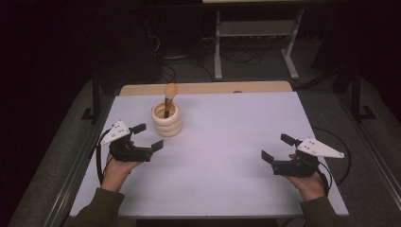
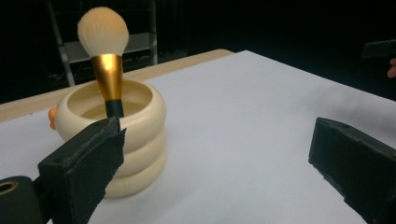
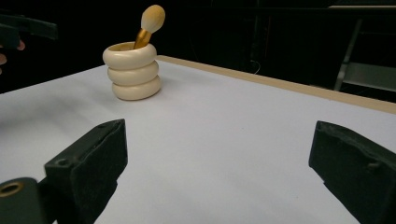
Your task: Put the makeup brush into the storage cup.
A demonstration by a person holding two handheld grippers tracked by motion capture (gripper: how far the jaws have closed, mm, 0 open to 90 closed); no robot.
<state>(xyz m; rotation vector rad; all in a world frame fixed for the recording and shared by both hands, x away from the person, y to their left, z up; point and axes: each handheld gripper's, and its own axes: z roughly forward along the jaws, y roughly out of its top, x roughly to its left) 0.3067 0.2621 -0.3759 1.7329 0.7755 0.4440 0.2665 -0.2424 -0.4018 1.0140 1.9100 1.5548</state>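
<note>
Table: a wide rectangular table with a pale lilac-white matte top (image 1: 227,165) and a light wooden strip along its far edge; it carries everything else in the scene.

Left gripper: the black two-jaw left gripper (image 1: 148,136) with a grey three-cornered plate on top sits low over the table's left side, held in the person's left hand (image 1: 116,171). Its jaws stand wide apart with nothing between them. They point towards the holder, which is near them but not touched; in the left gripper view one jaw overlaps the holder's lower wall.

Right gripper: the black two-jaw right gripper (image 1: 278,147), also topped by a grey plate, is held in the right hand (image 1: 309,183) over the table's right side, well apart from the holder. Its jaws are likewise spread wide and hold nothing.

Holder: a cream-coloured round holder shaped like three stacked rings (image 1: 166,120) stands upright on the left half of the table, towards the far edge, just beyond the left gripper.

Brush: a make-up brush with a fluffy cream head, a shiny gold ferrule and a black handle (image 2: 107,70) stands inside the holder, head up, leaning slightly against the rim.

Small object: something small and orange (image 2: 52,118) peeks out behind the holder in the left gripper view; I cannot tell what it is.
</note>
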